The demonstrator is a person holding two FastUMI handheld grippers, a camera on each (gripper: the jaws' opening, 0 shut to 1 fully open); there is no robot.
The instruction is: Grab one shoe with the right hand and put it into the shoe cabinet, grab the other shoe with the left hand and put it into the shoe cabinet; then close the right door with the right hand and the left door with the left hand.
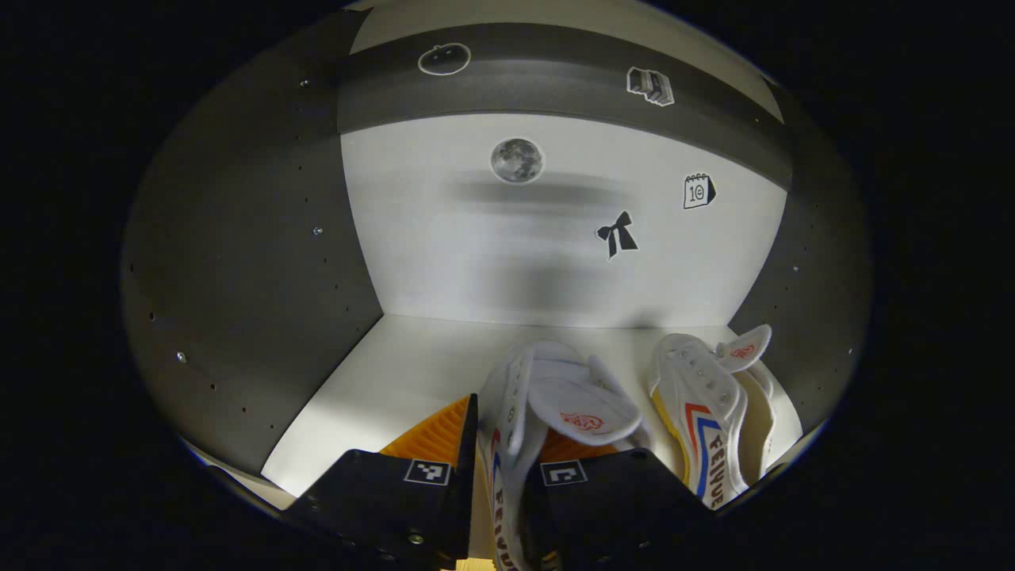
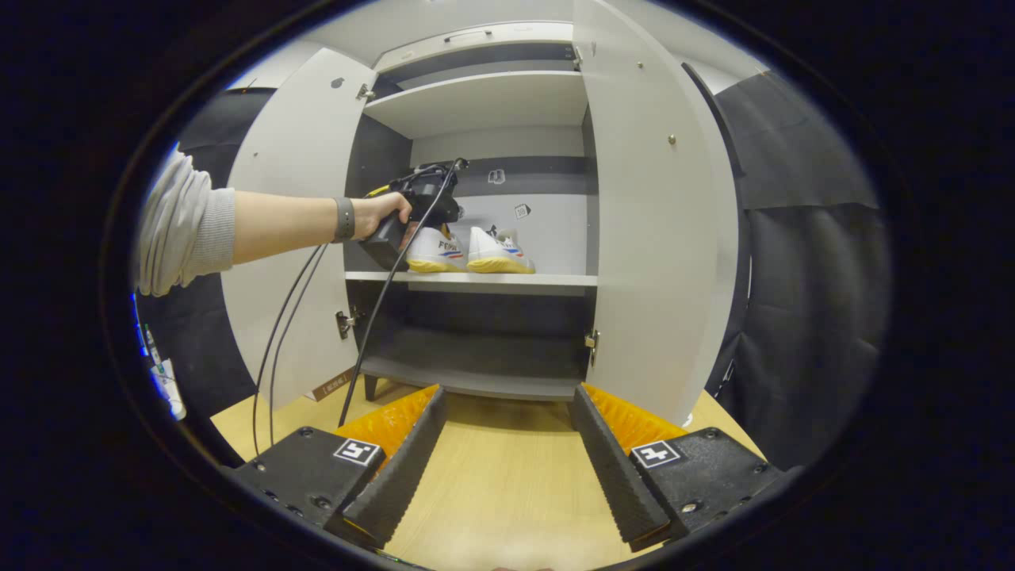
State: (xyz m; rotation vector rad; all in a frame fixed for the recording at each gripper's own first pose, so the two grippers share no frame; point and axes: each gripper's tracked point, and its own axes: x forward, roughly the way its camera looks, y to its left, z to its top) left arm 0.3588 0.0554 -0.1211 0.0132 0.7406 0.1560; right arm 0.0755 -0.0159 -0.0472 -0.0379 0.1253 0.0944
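Inside, on the middle shelf of the shoe cabinet, both shoes are seen side by side; the left tool is pinched on the collar of the left shoe, its fingers pressed against either side of the upper — the right shoe is set just beside it, near the shelf's right edge; stickers are seen on the cabinet's back wall. From the right gripper view, a hand is seen holding the left tool at the shelf's left end; both doors are open; the right tool is spread — nothing between its fingers — above the table.
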